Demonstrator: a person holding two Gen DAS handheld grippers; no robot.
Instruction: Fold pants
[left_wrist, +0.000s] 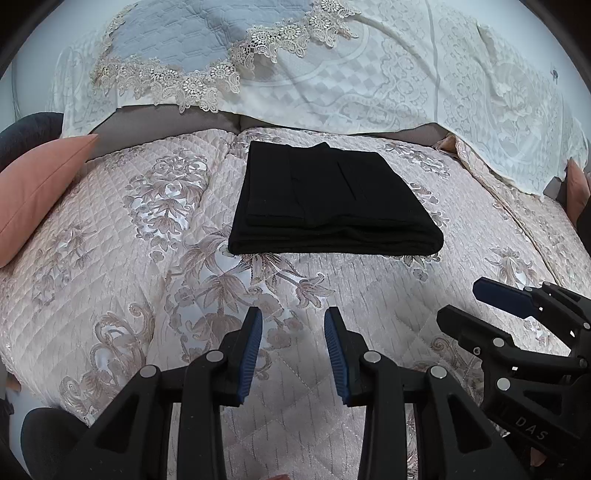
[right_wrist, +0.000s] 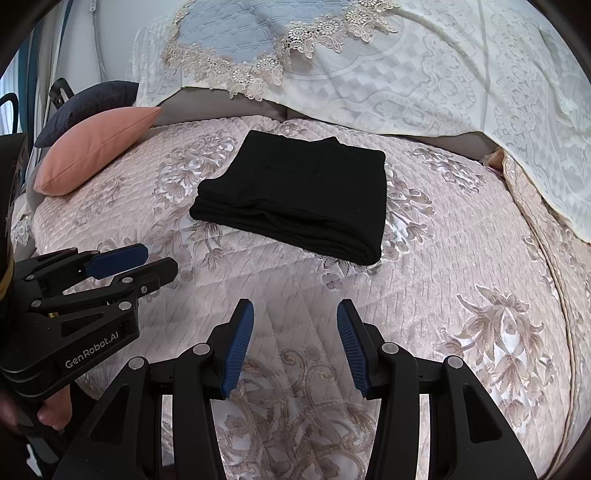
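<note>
Place: a home, a living room or bedroom; which one could not be told.
Seat: a sofa or bed under a pink quilted cover (left_wrist: 369, 295) with a woven floral pattern.
Back: draped with a white lace throw (left_wrist: 406, 74) and a blue quilted cloth (left_wrist: 166, 40) edged in lace.
Cushions: a salmon cushion (right_wrist: 96, 151) lay against a dark blue one (right_wrist: 92, 96) at the left end.

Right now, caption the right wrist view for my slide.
Folded black pants on quilted bedspread; open right hand-held gripper hovers short of them.
</note>
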